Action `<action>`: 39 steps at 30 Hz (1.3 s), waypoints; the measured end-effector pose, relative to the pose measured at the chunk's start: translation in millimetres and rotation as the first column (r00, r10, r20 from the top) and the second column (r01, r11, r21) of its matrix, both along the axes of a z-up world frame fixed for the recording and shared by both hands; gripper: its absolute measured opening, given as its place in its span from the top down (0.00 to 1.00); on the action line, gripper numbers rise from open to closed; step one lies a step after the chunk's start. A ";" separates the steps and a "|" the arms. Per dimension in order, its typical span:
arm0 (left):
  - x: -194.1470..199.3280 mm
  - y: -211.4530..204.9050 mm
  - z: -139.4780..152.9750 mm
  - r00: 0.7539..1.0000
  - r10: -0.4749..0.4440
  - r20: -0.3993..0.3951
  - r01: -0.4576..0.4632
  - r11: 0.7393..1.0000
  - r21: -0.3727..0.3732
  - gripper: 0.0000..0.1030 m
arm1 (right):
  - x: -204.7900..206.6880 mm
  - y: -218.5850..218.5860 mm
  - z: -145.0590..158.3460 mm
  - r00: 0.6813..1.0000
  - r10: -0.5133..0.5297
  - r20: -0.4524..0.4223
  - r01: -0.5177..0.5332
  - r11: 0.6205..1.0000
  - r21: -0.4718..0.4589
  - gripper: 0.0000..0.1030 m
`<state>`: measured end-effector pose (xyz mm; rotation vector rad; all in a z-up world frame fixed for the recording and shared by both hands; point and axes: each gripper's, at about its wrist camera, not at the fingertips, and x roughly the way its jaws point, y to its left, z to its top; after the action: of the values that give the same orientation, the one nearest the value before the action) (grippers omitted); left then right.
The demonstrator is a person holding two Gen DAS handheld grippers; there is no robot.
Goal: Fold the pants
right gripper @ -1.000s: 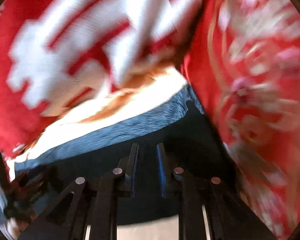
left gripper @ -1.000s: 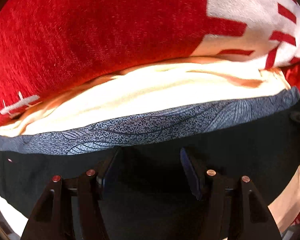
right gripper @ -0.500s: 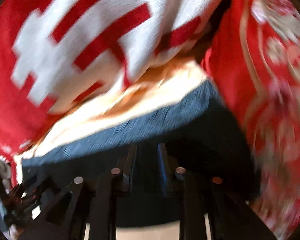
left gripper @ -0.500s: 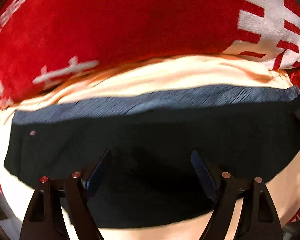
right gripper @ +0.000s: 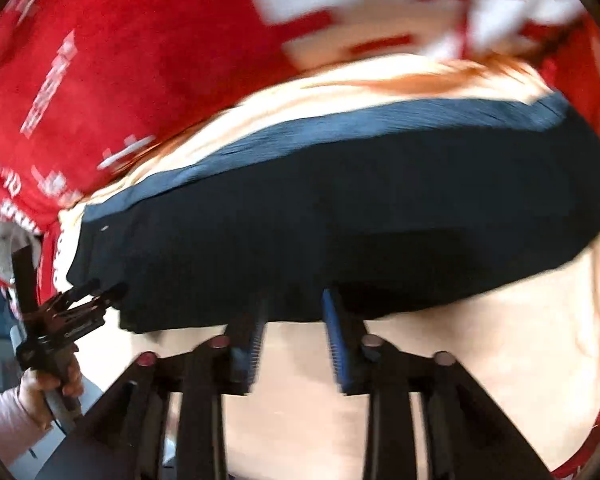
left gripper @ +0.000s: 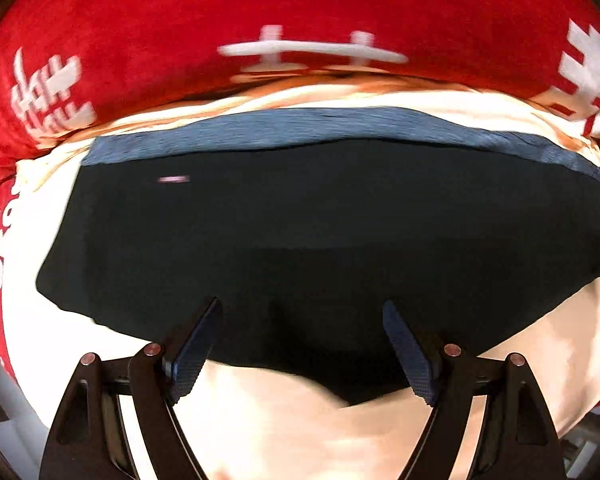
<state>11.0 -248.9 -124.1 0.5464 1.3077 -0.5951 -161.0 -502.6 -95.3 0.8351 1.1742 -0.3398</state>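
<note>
Both hand-held grippers hang empty above one pair of dark pants point(left gripper: 320, 232) spread mid-frame on the cream sheet point(left gripper: 284, 428), the left hand-held gripper point(left gripper: 300, 344) wide apart, the right hand-held gripper point(right gripper: 294, 336) just part-opened, narrower

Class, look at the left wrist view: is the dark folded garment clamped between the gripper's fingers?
No. The left gripper stands open above the dark pants, gripping nothing.

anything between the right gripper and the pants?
Nothing visible. The right gripper hangs open right at the near edge of the dark pants, jaws just been opening, with only bare cream sheet around.
</note>
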 end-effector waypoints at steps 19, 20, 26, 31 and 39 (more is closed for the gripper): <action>150.3 117.8 -42.4 0.989 0.150 -0.007 -0.150 0.981 -0.120 0.19 | 409.4 227.6 -3.6 0.698 0.707 0.112 -0.709 0.705 -0.029 0.57; 150.7 119.7 -44.4 0.989 0.150 -0.011 -0.150 0.980 -0.130 0.19 | 421.3 234.5 -11.3 0.685 0.721 0.100 -0.722 0.691 -0.031 0.57; 146.8 123.8 -54.6 0.992 0.122 0.014 -0.118 0.982 -0.148 0.19 | 470.8 274.9 -49.4 0.574 0.819 -0.013 -0.817 0.571 -0.079 0.57; 147.9 130.0 -59.2 0.986 0.164 0.005 -0.160 0.969 -0.186 0.19 | 488.6 272.5 -77.8 0.580 0.814 -0.040 -0.814 0.580 0.004 0.49; 145.1 139.1 -67.8 0.989 0.148 0.025 -0.140 0.972 -0.188 0.19 | 485.3 269.1 -66.0 0.579 0.815 -0.022 -0.815 0.579 -0.023 0.61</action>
<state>156.1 -109.8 -191.9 0.3053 1.2284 -0.5760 324.3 -233.6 -161.3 0.1776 1.4331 0.4208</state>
